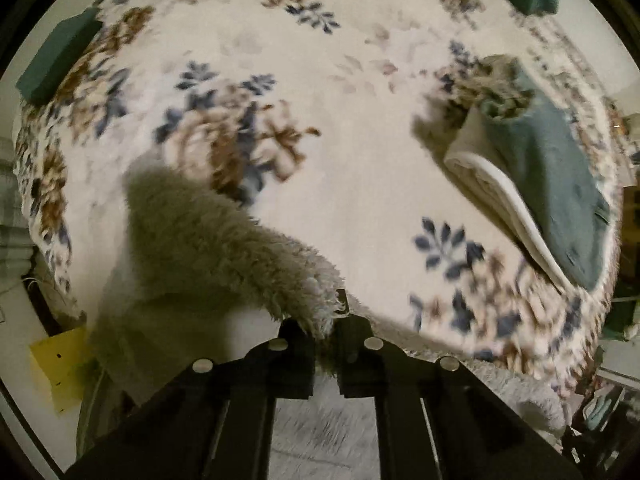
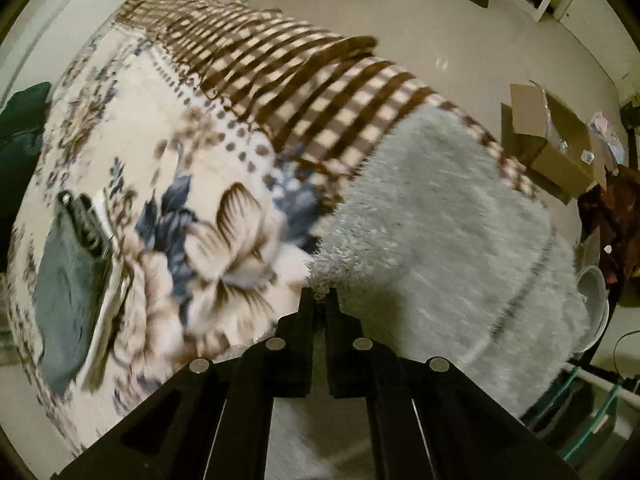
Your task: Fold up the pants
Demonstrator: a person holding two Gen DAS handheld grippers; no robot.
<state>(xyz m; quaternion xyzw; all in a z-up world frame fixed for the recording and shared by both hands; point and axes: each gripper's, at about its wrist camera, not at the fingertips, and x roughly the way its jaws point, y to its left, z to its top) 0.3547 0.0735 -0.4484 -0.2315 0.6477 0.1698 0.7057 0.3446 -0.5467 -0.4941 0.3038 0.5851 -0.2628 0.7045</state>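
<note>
Both tongs, left [image 1: 325, 330] and right [image 2: 320, 298], pinch fluffy grey pants [image 2: 440, 216] (frames blurred).

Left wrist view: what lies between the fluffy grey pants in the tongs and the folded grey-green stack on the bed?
Only bare floral blanket lies between the pants and the stack; the left wrist view shows it.

Dim, warm indoor light; strong fisheye bending w/ dark vignette at edges. Motion blur smears the cream floral fleece blanket [image 1: 304, 92]. Small glare on the pale glossy floor [image 2: 444, 62].
</note>
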